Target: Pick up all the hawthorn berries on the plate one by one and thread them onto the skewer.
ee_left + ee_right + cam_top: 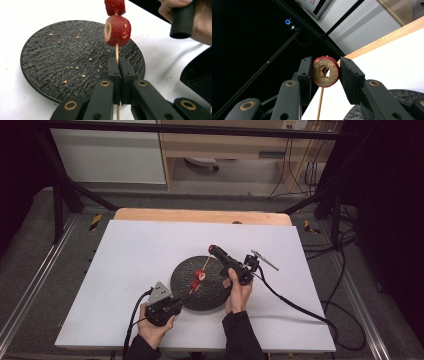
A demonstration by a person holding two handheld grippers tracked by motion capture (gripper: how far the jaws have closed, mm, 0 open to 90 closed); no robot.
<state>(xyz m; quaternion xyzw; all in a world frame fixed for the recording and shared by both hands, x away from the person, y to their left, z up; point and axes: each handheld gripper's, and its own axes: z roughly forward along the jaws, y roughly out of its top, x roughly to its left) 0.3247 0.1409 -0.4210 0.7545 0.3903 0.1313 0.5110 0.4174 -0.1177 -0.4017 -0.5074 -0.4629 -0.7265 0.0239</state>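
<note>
Strawberry pieces ride a thin wooden skewer held above the centre of a round black plate on the white bench. The left claw is clamped tight on the skewer's lower shaft, pointing it up and away over the plate. The right claw, at the skewer's far end beyond the plate's back edge, grips a hollowed strawberry slice between its jaws, with the skewer's tip showing through the slice's core hole.

Doing this step well seems to call for a steady left grip and a straight slide along the skewer's line, so the slice neither tears nor bends the stick; a gentle squeeze should be enough for fruit this soft.

The threaded pieces are deep red, seed-dotted and cored, showing pale flesh around the hole; the nearest sits just above the left claw, a second right behind it. Crumbs speckle the plate's textured surface. The person's right hand rests at the plate's right rim.
</note>
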